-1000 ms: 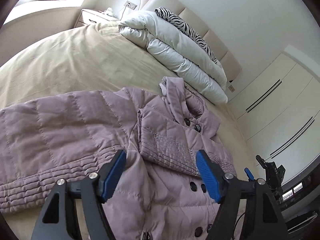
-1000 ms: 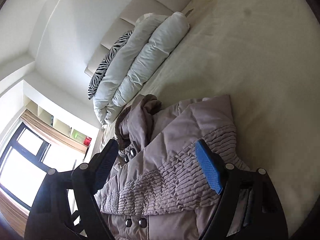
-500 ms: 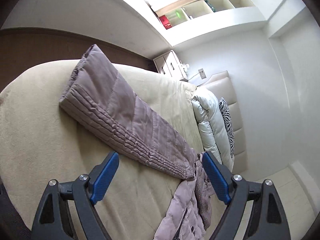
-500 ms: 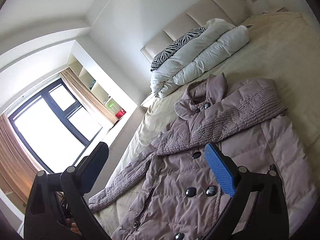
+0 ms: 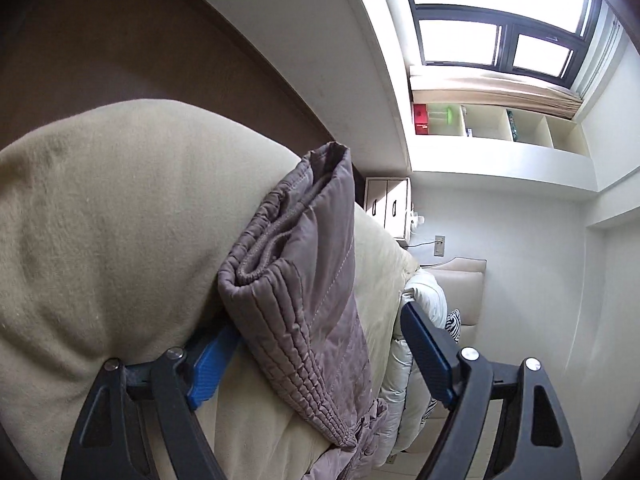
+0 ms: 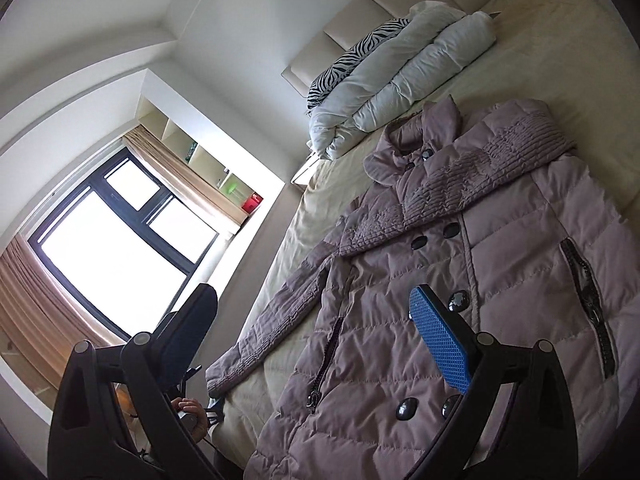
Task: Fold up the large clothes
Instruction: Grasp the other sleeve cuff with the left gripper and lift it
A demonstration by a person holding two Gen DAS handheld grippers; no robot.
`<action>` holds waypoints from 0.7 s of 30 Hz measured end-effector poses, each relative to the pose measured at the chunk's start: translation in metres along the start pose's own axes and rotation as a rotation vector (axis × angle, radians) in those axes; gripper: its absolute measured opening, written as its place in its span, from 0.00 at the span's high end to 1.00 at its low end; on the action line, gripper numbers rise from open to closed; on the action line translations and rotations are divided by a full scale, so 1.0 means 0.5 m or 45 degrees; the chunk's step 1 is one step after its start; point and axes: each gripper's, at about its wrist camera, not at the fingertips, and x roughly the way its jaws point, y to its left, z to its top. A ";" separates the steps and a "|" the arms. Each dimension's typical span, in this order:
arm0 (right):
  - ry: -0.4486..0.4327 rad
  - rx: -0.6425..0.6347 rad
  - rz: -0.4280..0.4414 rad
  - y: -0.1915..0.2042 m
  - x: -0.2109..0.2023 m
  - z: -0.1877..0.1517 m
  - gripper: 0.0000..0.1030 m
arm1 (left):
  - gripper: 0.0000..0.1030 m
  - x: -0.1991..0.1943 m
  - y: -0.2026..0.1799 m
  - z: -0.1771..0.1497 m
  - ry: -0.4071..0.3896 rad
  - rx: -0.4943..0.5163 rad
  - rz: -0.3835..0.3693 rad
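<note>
On the beige bed [image 6: 592, 40] a mauve quilted coat [image 6: 460, 280] lies face up, one sleeve folded across its chest and the other sleeve [image 5: 304, 300] stretched toward the bed edge. At that cuff the left claw [image 5: 316, 344] is closing, the cuff between its blue pads, one pad tucked beneath the fabric and the other apart from it. Above the coat's lower front the right claw [image 6: 312, 344] hangs wide open and empty, while the wall cubbies [image 5: 500, 124] hold a red box [image 5: 421, 119] and a green item [image 5: 444, 114].

Tool [image 6: 316, 336] spread above coat [image 6: 460, 280].
</note>
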 end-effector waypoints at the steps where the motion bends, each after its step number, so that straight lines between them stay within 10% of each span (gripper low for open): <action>1: 0.007 0.004 -0.001 0.000 0.002 0.000 0.05 | 0.27 0.005 0.000 0.003 -0.018 -0.010 0.011; 5: 0.024 0.015 -0.006 -0.003 0.000 -0.009 0.05 | 0.76 0.026 0.009 0.019 -0.015 -0.057 0.051; 11: 0.026 0.010 -0.020 -0.019 -0.014 -0.017 0.05 | 0.82 0.014 -0.047 0.007 0.056 0.095 -0.019; 21: -0.014 0.090 -0.060 -0.083 -0.055 -0.021 0.05 | 0.83 -0.004 -0.346 -0.375 0.355 1.126 -0.236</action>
